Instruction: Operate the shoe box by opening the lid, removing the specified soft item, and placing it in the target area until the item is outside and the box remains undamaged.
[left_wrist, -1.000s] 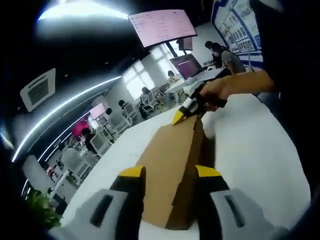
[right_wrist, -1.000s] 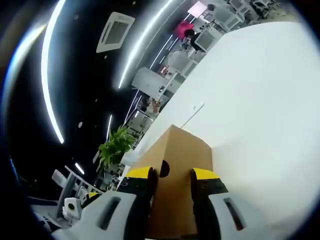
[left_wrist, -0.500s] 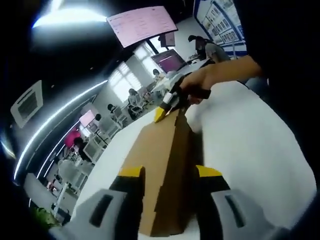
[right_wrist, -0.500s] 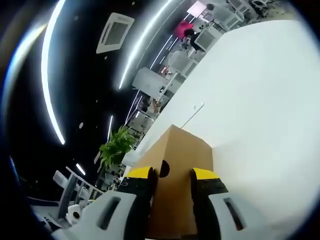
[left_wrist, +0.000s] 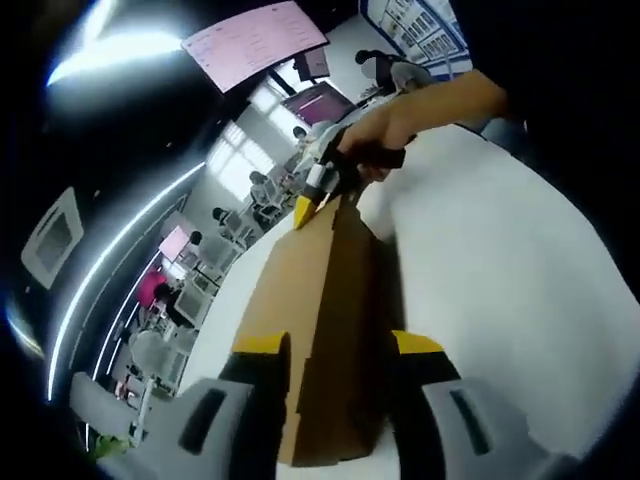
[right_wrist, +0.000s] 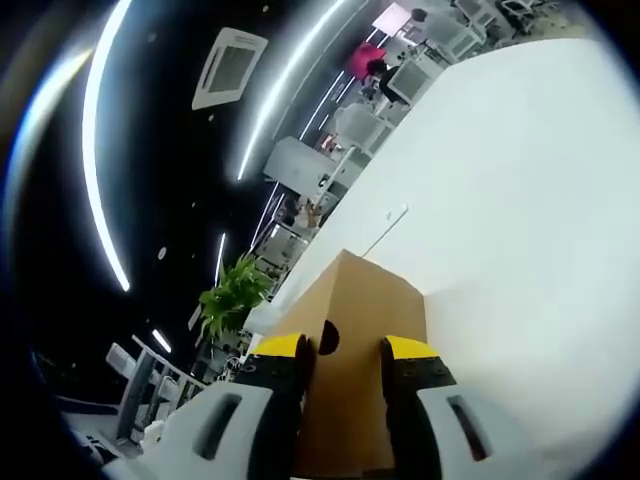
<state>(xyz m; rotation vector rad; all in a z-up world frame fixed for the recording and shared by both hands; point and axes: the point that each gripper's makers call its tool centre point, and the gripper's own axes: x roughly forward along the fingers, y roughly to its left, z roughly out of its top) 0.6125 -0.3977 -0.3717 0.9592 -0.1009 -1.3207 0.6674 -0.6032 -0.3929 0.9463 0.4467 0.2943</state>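
A brown cardboard shoe box (left_wrist: 300, 290) runs away from me on a white table (left_wrist: 500, 260). In the left gripper view my left gripper (left_wrist: 338, 345) is shut on the box's near end, one yellow-tipped jaw on each side. A hand (left_wrist: 400, 130) holds my right gripper (left_wrist: 310, 200) at the box's far end. In the right gripper view my right gripper (right_wrist: 345, 348) is shut on that end of the shoe box (right_wrist: 360, 300), beside a round finger hole (right_wrist: 328, 338). The box's inside is hidden.
The white table (right_wrist: 520, 200) stretches wide to the right of the box. A person's dark sleeve lies along the right of the left gripper view. Beyond the table are a green plant (right_wrist: 232, 295), office desks with people, and a hanging screen (left_wrist: 255, 40).
The left gripper view has rolled and shifted, so the box shows more edge-on and the far hand sits higher. The right gripper view is unchanged. Both grippers keep their hold.
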